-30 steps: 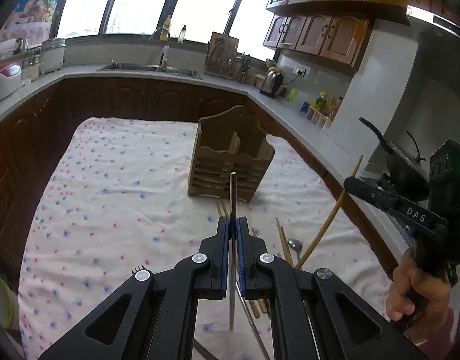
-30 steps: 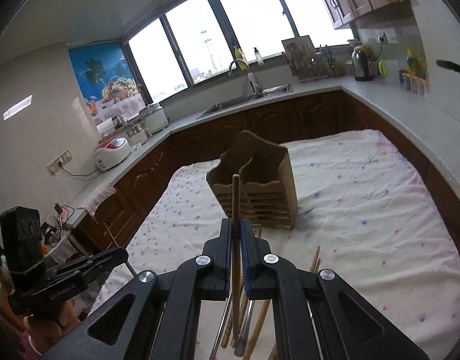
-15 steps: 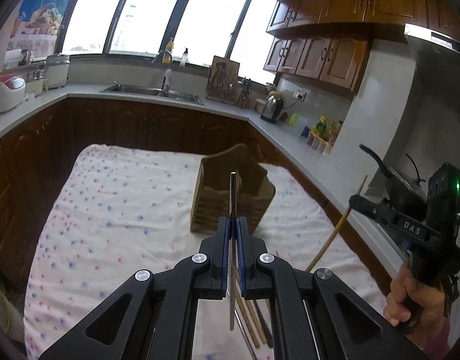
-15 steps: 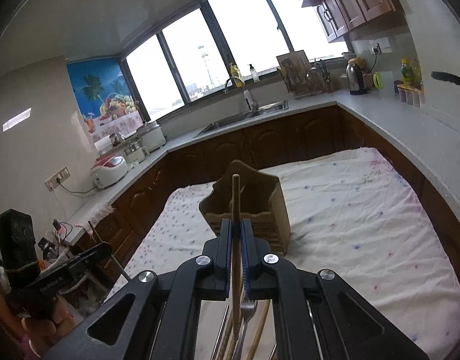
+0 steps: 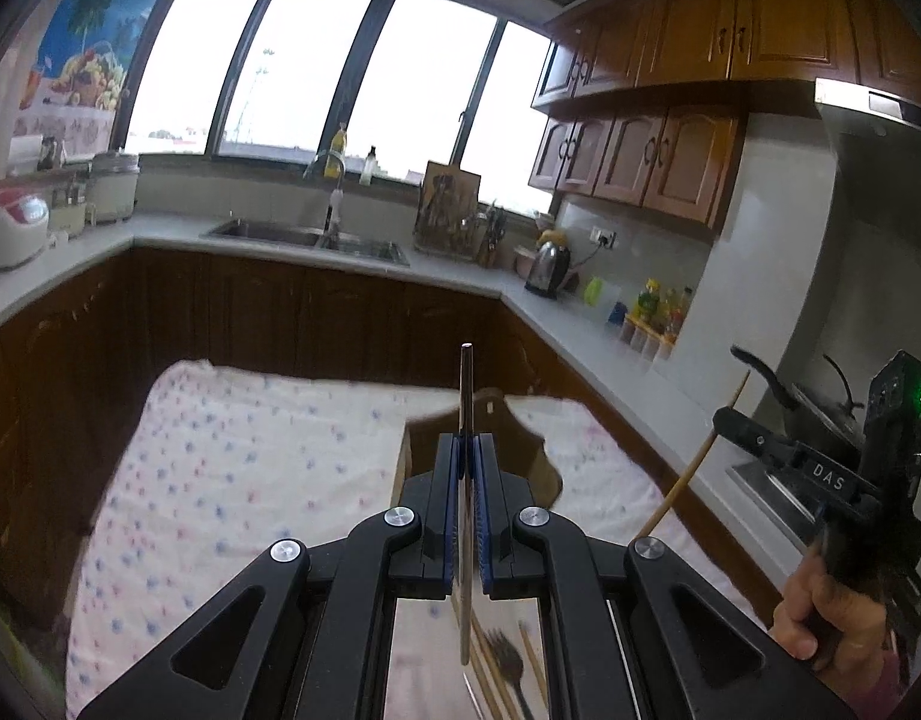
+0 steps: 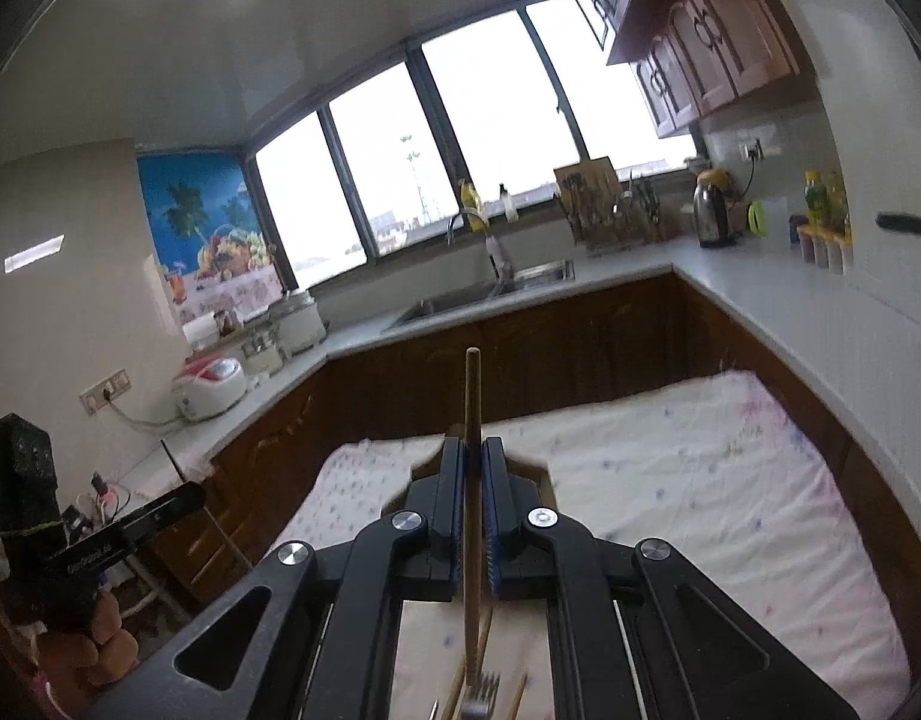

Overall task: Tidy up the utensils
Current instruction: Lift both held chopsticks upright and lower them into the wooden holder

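Observation:
My left gripper (image 5: pixel 467 450) is shut on a thin metal utensil handle (image 5: pixel 465 378) that sticks up past the fingertips. My right gripper (image 6: pixel 473 453) is shut on a wooden chopstick (image 6: pixel 473 390); it also shows in the left wrist view (image 5: pixel 754 438) with the chopstick (image 5: pixel 694 468) slanting down from it. The wooden utensil holder (image 5: pixel 514 456) stands on the spotted cloth, mostly hidden behind the fingers in both views (image 6: pixel 535 471). Chopsticks and a fork (image 5: pixel 508 660) lie on the cloth below the left gripper.
The table wears a white spotted cloth (image 5: pixel 250 468). Dark wood cabinets and a grey counter (image 5: pixel 592 348) ring it, with a sink (image 5: pixel 316 237), kettle (image 5: pixel 547 261) and rice cooker (image 5: pixel 10 228). A stove pan (image 5: pixel 820 408) sits at right.
Both grippers have risen and tilted upward with their utensils still held. The holder has dropped behind the fingers and the loose utensils have slid to the bottom edge.

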Motion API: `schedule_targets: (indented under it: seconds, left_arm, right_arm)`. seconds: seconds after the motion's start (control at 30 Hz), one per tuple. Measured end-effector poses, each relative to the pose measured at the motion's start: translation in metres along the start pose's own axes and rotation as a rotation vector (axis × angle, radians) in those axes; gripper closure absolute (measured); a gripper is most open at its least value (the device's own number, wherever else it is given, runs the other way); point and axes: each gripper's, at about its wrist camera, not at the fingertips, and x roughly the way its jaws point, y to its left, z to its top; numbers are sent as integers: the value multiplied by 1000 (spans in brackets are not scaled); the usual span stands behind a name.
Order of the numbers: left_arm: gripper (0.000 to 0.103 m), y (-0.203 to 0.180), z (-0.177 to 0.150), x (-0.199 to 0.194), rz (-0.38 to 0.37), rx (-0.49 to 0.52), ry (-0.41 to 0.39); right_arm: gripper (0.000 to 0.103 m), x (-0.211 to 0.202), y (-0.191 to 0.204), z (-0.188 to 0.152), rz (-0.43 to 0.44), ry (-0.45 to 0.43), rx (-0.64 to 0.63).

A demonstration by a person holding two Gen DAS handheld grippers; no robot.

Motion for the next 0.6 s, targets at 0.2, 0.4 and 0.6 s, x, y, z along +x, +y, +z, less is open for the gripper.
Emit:
schedule_targets:
  seconds: [0.2,0.4,0.6]
  left_arm:
    - [100,3,23,24,9,15,-76]
    - [100,13,34,65,37,6,-136]
    - [100,21,17,118,82,-32,-151]
  right_arm:
    - [97,24,-2,31,-16,-85,0]
    - [97,52,-11,41,-36,-129,-7]
    - [97,84,-22,20,-47,-108,-5]
